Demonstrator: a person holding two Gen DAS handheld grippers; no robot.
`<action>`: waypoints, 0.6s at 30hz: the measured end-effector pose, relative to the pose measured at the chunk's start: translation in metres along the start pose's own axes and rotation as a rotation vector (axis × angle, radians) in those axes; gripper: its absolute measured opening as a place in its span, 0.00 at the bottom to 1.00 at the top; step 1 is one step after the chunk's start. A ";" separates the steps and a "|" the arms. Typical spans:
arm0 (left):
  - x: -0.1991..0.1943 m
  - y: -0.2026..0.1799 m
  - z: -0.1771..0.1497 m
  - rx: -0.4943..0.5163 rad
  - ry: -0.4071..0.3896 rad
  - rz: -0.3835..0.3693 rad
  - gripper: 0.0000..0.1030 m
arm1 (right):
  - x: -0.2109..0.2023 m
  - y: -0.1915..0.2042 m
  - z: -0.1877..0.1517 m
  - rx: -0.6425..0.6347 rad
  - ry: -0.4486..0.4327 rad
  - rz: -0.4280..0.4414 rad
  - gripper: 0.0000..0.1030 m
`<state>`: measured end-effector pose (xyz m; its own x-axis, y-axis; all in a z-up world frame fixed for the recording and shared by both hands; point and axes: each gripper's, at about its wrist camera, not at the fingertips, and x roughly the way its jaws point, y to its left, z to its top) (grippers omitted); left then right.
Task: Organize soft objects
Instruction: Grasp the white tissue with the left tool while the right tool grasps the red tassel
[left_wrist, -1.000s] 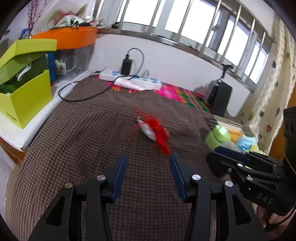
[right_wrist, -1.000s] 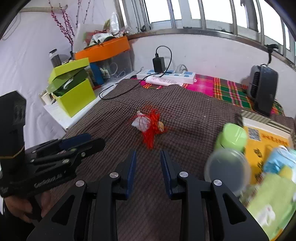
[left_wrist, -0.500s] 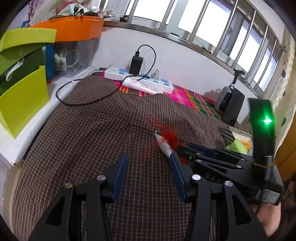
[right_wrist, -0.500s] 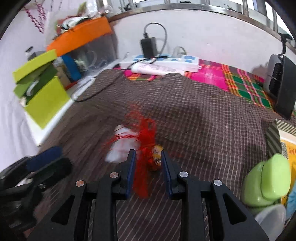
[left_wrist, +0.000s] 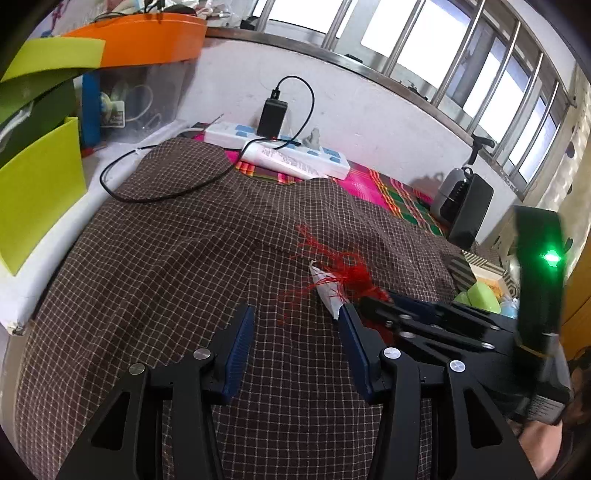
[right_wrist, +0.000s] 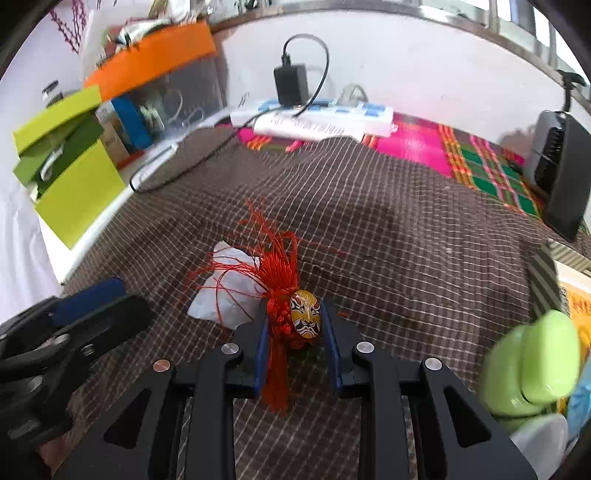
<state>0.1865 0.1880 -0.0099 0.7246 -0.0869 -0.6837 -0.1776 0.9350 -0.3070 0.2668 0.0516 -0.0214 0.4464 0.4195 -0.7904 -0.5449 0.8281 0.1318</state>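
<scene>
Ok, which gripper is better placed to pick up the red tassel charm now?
Right. The right gripper already straddles the red tassel charm at its mask, jaws closing on it. The left gripper is open over bare brown checked cloth, with the charm beyond its fingertip.

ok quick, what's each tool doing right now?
Left tool: open, nothing between its fingers.
Right tool: closing around the red tassel ornament; pads not clearly pressing yet.
</scene>
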 end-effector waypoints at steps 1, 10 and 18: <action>0.002 -0.001 0.000 0.003 0.005 -0.003 0.45 | -0.007 -0.001 0.000 0.008 -0.016 -0.001 0.26; 0.032 -0.016 0.003 0.023 0.075 -0.014 0.46 | -0.062 -0.011 0.002 0.053 -0.145 -0.007 0.26; 0.065 -0.019 0.014 0.004 0.102 -0.012 0.42 | -0.081 -0.020 -0.003 0.071 -0.178 0.001 0.26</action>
<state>0.2460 0.1691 -0.0390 0.6547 -0.1324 -0.7442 -0.1665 0.9351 -0.3128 0.2396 0.0002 0.0379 0.5676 0.4744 -0.6729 -0.4968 0.8491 0.1795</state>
